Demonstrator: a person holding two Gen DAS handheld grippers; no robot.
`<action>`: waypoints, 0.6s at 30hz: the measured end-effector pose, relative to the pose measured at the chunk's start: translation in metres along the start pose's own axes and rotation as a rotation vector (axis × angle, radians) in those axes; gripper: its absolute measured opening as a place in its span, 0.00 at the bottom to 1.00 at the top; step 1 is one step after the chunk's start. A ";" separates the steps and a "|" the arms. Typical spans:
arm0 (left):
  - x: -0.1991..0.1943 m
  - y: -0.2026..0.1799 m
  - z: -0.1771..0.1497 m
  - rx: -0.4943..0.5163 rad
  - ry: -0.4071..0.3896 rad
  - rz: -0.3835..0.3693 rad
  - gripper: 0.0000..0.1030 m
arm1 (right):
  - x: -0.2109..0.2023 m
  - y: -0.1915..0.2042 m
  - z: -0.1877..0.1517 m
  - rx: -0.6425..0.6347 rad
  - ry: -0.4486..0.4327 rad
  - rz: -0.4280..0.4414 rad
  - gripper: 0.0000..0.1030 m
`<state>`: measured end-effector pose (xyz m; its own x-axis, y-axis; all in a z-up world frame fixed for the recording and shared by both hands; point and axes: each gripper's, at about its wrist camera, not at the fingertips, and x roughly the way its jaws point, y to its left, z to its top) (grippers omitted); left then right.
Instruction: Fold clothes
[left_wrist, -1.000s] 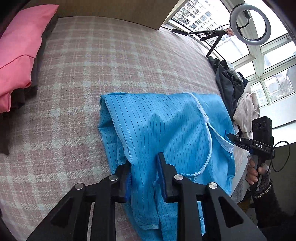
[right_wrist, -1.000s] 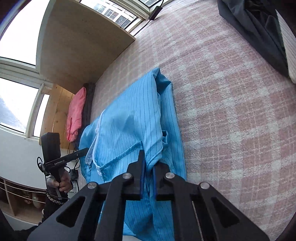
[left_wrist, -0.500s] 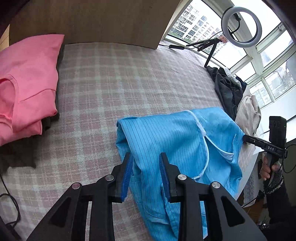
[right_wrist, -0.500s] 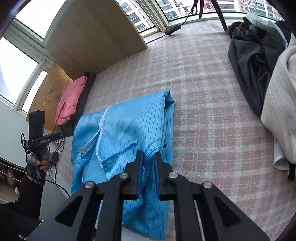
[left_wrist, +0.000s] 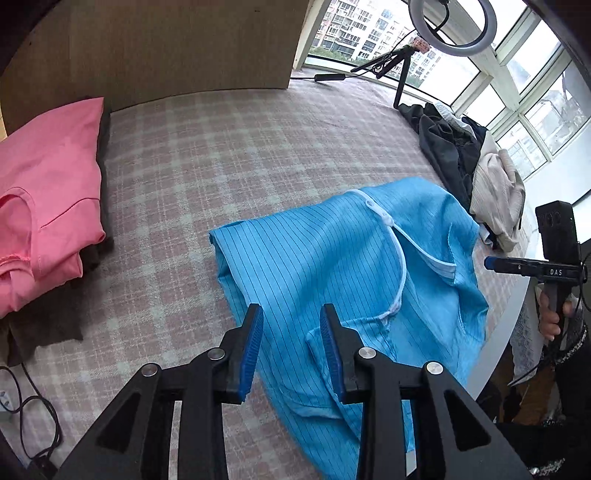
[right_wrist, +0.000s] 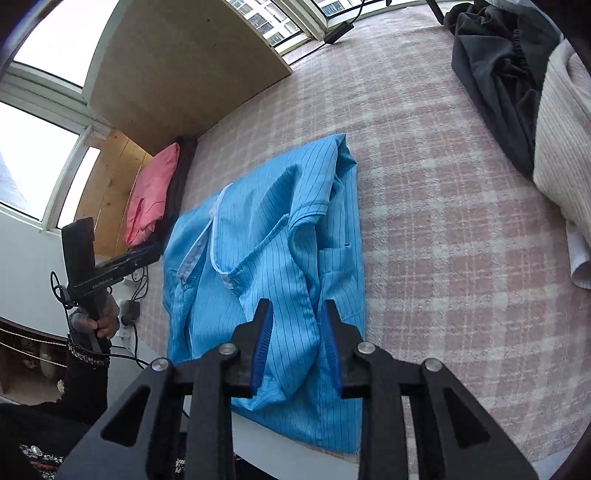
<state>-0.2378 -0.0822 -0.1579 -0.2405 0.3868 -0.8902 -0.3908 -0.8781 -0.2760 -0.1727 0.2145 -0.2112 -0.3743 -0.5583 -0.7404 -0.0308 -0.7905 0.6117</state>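
Observation:
A blue pinstriped garment (left_wrist: 332, 258) with a white zipper (left_wrist: 395, 240) lies folded on the plaid bed cover (left_wrist: 221, 155), its near end hanging over the bed's edge. My left gripper (left_wrist: 290, 310) hovers above the garment's near left edge. Its jaws are opening and the blue pads touch nothing. In the right wrist view the same garment (right_wrist: 280, 229) lies below my right gripper (right_wrist: 295, 304). These jaws are opening too. A raised ridge of the cloth shows in the gap, and the pads do not press it. A hand holds the left gripper (right_wrist: 147, 254) at the far left.
Folded pink clothing (left_wrist: 48, 192) rests on a dark garment at the bed's left. A dark clothes heap (left_wrist: 450, 147) and a cream knit (left_wrist: 495, 195) lie at the right. A ring light on a tripod (left_wrist: 450, 26) stands by the windows. Cables (left_wrist: 33, 417) lie below left.
Both grippers were shut on the blue garment's near end; both have opened, let it go and lifted away. The garment now lies settled on the bed.

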 end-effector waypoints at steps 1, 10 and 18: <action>-0.003 -0.005 -0.008 0.009 0.012 -0.014 0.34 | -0.005 -0.001 -0.007 0.002 -0.010 0.015 0.36; 0.003 -0.052 -0.069 0.105 0.131 -0.054 0.36 | 0.049 0.030 -0.040 -0.090 0.121 -0.101 0.41; -0.004 -0.047 -0.074 0.104 0.105 -0.006 0.36 | 0.038 0.038 -0.065 -0.052 0.104 -0.122 0.04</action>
<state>-0.1525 -0.0632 -0.1687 -0.1457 0.3559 -0.9231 -0.4836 -0.8396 -0.2474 -0.1277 0.1471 -0.2347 -0.2731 -0.4786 -0.8345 -0.0207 -0.8643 0.5025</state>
